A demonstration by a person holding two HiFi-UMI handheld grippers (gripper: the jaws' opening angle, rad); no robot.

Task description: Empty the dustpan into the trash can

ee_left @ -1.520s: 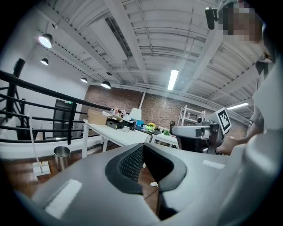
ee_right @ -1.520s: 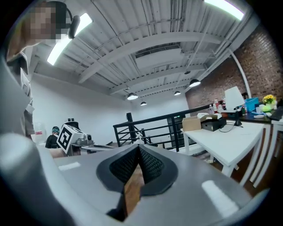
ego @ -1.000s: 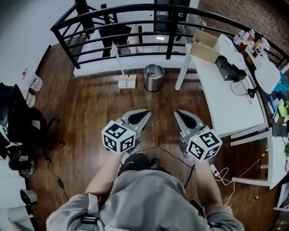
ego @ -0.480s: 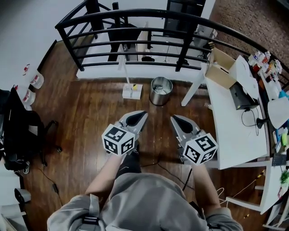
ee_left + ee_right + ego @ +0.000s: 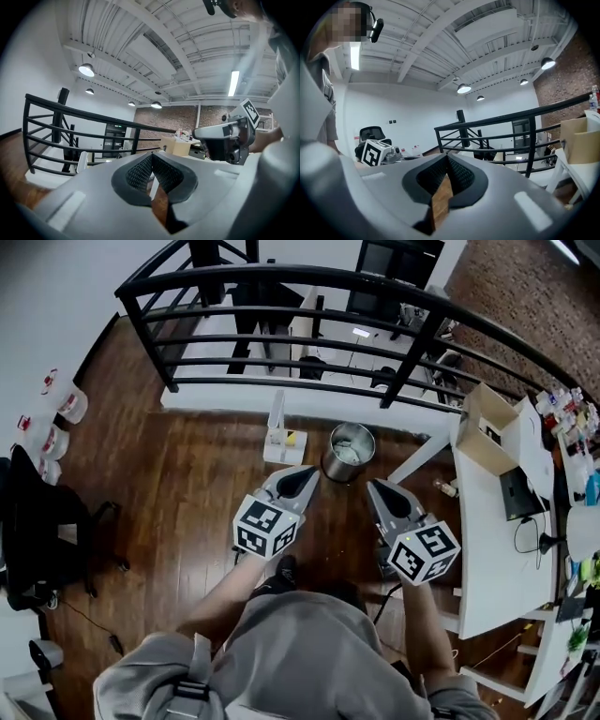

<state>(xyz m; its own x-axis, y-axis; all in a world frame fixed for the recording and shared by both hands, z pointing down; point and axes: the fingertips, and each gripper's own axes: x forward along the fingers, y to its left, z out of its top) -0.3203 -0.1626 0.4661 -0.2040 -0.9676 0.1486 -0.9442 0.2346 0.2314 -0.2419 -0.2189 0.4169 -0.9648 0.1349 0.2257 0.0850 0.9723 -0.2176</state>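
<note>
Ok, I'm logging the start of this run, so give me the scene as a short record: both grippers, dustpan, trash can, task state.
left gripper: shut, empty
right gripper: shut, empty
dustpan: on the floor by the railing, handle upright, untouched
trash can: metal, open top, just right of the dustpan in the head view, ahead of both grippers
task state: dustpan not yet picked up
</note>
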